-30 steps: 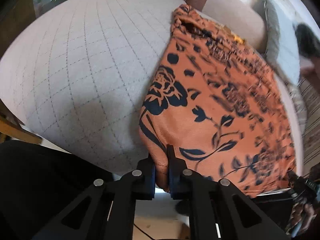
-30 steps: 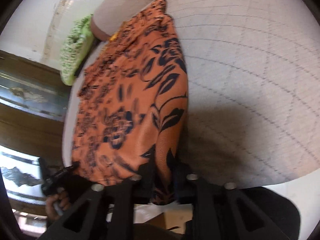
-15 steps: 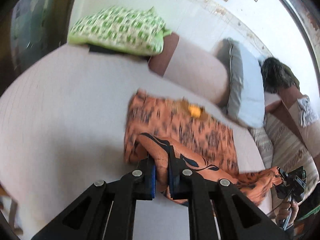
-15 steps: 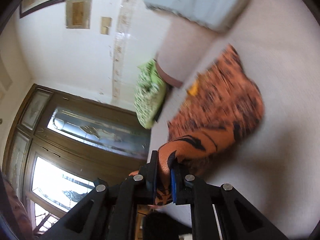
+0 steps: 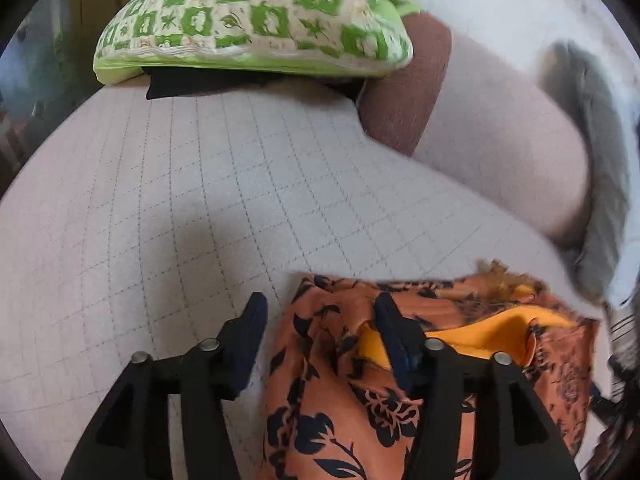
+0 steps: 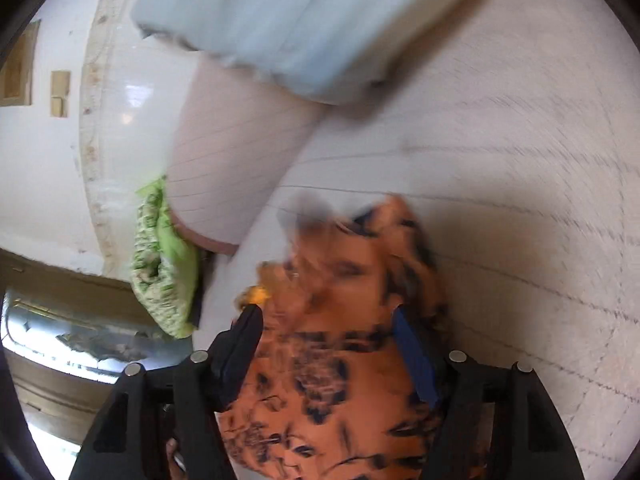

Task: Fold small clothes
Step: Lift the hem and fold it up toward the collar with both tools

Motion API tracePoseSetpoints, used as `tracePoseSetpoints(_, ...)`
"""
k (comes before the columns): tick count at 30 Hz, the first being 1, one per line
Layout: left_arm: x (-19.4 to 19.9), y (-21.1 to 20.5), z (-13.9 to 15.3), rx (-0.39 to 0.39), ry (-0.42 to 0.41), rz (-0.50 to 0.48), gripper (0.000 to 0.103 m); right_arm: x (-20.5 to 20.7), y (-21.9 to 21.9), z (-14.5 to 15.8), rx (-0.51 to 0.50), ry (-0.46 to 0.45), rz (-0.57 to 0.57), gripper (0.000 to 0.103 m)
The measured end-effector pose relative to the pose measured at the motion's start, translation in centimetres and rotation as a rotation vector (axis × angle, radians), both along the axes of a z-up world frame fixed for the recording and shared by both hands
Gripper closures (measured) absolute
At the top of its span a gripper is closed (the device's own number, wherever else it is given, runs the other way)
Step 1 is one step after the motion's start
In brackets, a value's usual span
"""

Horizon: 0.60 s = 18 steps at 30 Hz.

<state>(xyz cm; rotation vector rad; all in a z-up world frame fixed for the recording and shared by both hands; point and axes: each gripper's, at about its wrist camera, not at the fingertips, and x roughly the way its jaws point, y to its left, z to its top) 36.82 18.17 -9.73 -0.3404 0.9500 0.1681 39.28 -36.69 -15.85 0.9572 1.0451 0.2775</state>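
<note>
An orange garment with dark blue flowers (image 5: 340, 408) lies folded over on the pale quilted bed (image 5: 180, 208), its yellow lining (image 5: 500, 336) showing at the fold. My left gripper (image 5: 320, 312) hangs over the garment's left edge, its jaws opening, and the cloth lies loose under them with the pads apart from it. In the right wrist view the same garment (image 6: 336, 380) is blurred below my right gripper (image 6: 326, 324). Its jaws are also opening, wide apart, and the fabric lies beneath them unpinched.
A green and white patterned cushion (image 5: 256, 20) lies on something black at the bed's far edge, also cushion (image 6: 164, 272). A pink bolster (image 5: 500, 152) and a grey-blue pillow (image 6: 304, 16) lie beyond the garment. A wooden door with glass (image 6: 60, 340) stands left.
Both grippers carried the garment's near edge across the bed toward the pillows, folding it over itself. Both then let go and now stand open.
</note>
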Motion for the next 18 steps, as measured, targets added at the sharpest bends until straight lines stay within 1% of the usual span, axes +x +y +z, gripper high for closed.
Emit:
tracePoseSetpoints(1,-0.8,0.5,0.5,0.018,-0.025,0.01,0.034,-0.7,-0.2,0.3,-0.019,-0.026,-0.01,0.031)
tracePoseSetpoints(3,-3.4,1.3,1.7,0.072,-0.081,0.023,0.032,-2.4,-0.7,1.6,-0.085,-0.077,-0.019,0.031)
tracePoseSetpoints(4,-4.7,1.5,2.0,0.074,-0.086,0.007,0.032,-3.2,-0.9,2.4,-0.102,-0.093,-0.023,0.03)
tracePoseSetpoints(5,-5.7,1.6,2.0,0.063,-0.083,-0.014,0.032,-4.1,-0.9,3.2,-0.123,-0.117,-0.009,0.029)
tracePoseSetpoints(6,-7.2,1.7,1.8,0.035,-0.076,-0.048,0.032,-4.5,-0.8,3.8,-0.155,-0.126,0.01,0.029)
tracePoseSetpoints(7,-7.9,1.7,1.6,0.017,-0.064,-0.068,0.032,-4.9,-0.6,4.1,-0.206,-0.133,0.035,0.029)
tracePoseSetpoints(8,-8.8,1.5,1.1,-0.005,-0.046,-0.091,0.031,-5.2,-0.2,4.5,-0.257,-0.144,0.069,0.028)
tracePoseSetpoints(9,-9.8,1.2,0.2,-0.04,-0.022,-0.127,0.03,-5.4,0.4,4.5,-0.299,-0.148,0.125,0.027)
tracePoseSetpoints(10,-10.1,1.0,-0.3,-0.057,-0.007,-0.148,0.03,-5.5,0.4,4.1,-0.31,-0.13,0.156,0.027)
tracePoseSetpoints(11,-10.2,0.6,-1.3,-0.069,0.015,-0.169,0.03,-5.2,0.7,3.3,-0.315,-0.088,0.183,0.027)
tracePoseSetpoints(14,-9.0,-0.7,-3.2,-0.074,0.056,-0.216,0.03,-4.7,1.3,1.0,-0.294,-0.02,0.238,0.027)
tracePoseSetpoints(15,-8.6,-1.0,-3.7,-0.085,0.062,-0.223,0.03,-4.7,1.5,0.7,-0.281,-0.023,0.25,0.027)
tracePoseSetpoints(16,-7.8,-1.3,-4.6,-0.098,0.089,-0.227,0.03,-4.3,1.9,0.4,-0.278,-0.031,0.265,0.027)
tracePoseSetpoints(17,-7.5,-1.5,-5.1,-0.101,0.109,-0.218,0.03,-3.7,2.6,0.0,-0.297,-0.028,0.285,0.027)
tracePoseSetpoints(18,-7.4,-1.7,-5.3,-0.086,0.098,-0.204,0.03,-3.4,2.7,-0.4,-0.305,-0.016,0.282,0.027)
